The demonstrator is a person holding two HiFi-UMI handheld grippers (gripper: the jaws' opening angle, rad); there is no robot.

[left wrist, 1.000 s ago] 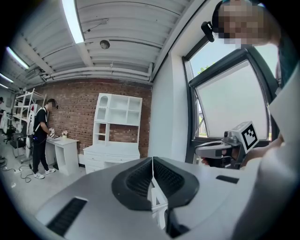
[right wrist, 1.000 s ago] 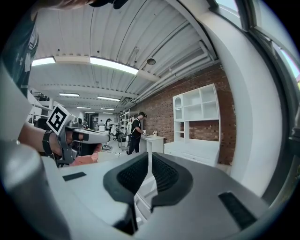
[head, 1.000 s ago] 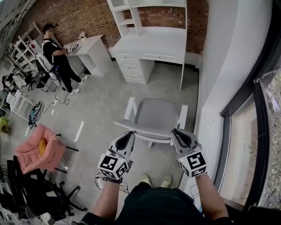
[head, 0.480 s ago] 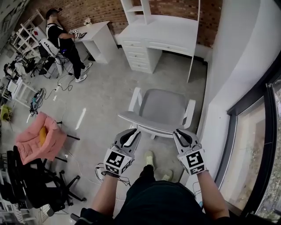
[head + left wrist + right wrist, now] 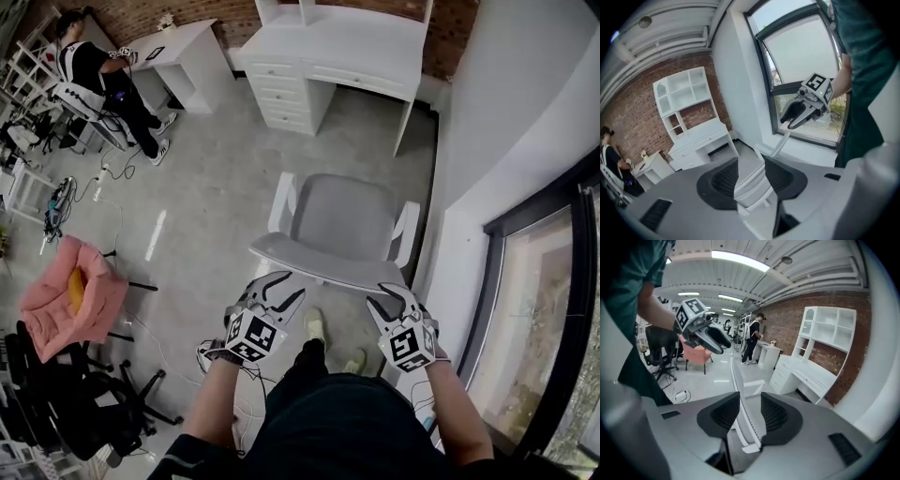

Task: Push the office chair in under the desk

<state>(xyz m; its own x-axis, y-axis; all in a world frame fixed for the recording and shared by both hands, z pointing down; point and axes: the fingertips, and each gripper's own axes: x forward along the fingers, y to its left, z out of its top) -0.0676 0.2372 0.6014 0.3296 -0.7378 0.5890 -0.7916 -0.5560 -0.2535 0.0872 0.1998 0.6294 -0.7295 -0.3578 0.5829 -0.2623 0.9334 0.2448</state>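
— Office chair, the pale grey one with white armrests (image 5: 339, 217): where is it?
— At the centre of the head view, on the grey floor (image 5: 206, 187), with its seat turned toward the white desk with drawers (image 5: 342, 49) at the top of the frame. It is well apart from the desk, not under it.
— And the grippers?
— Both are at the lower middle, at the chair's backrest rim (image 5: 319, 262). The left gripper (image 5: 284, 287) is at the rim's left end, the right gripper (image 5: 390, 298) at its right end.
— Clamped on it?
— No, released. Both pairs of jaws have just been opening and stand apart. In each gripper view the thin rim runs between the pads. On the right it lies close by one pad; whether it touches I cannot tell.
— Anything else?
— A pink armchair (image 5: 70, 298) at the left edge, and a person in dark clothes (image 5: 94, 70) by a small white table (image 5: 183, 42) at the upper left.
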